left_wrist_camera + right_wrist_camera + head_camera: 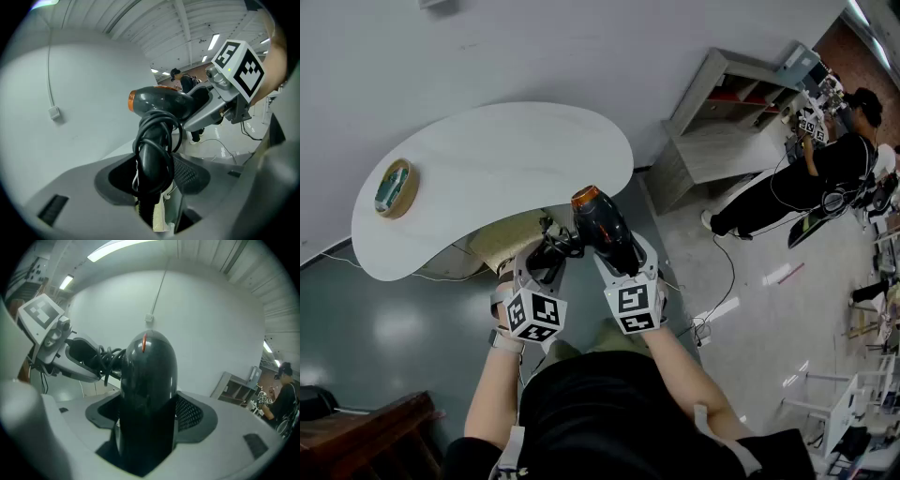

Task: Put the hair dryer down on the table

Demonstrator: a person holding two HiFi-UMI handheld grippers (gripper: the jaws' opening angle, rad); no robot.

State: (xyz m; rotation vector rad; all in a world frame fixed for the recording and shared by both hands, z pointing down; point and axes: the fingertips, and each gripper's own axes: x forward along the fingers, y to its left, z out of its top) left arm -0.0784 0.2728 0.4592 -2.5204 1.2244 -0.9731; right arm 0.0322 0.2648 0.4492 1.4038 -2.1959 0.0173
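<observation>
A black hair dryer (602, 225) with an orange nozzle end hangs in the air just off the near edge of the white kidney-shaped table (487, 173). My left gripper (549, 253) is shut on its handle (152, 159), which has the black cord wound round it. My right gripper (621, 251) is shut on the barrel (147, 380), which fills the space between the jaws. In the left gripper view the barrel (164, 101) points left, with the right gripper (225, 89) behind it. The right gripper view shows the left gripper (70, 352) at the left.
A round woven dish (397, 187) sits at the table's left end. A beige stool (502, 239) stands under the table. A grey shelf unit (731, 122) and a person (825, 178) are at the right, cables (722, 309) on the floor, dark wooden furniture (366, 431) at bottom left.
</observation>
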